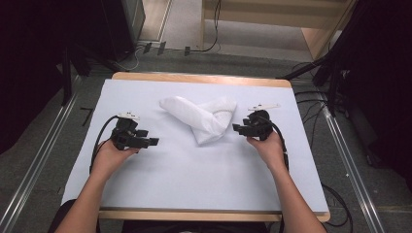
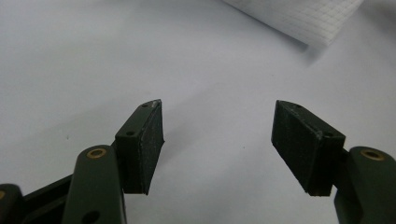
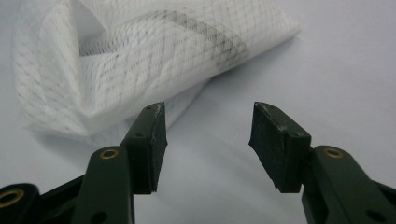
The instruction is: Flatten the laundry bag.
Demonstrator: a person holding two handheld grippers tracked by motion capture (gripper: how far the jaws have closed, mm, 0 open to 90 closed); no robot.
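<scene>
High view: a white mesh bag (image 1: 204, 118) is seen crumpled and folded on a white table cover (image 1: 194, 179), between the two grippers. The left gripper (image 1: 154, 141) is held in the person's left hand (image 1: 109, 155), its jaws pointed toward the bag but well apart from it. The right gripper (image 1: 235, 128) is held in the right hand (image 1: 267, 145), jaws aimed at the bag's near edge, just beside it; contact cannot be judged here. A cable is trailed from each gripper.

Left gripper view: the left gripper (image 2: 218, 144) is spread wide, nothing between the pads, bare cover below. A corner of the mesh bag (image 2: 303, 16) is noted ahead and to the jaws' right, apart from them.

Right gripper view: the right gripper (image 3: 208, 144) is likewise released, jaws parted and empty. The mesh bag (image 3: 140, 60) lies directly ahead and toward the left jaw, its grid weave and a darker strip being visible; the fabric's lower fold is seen just beyond the left jaw tip, not gripped.
</scene>
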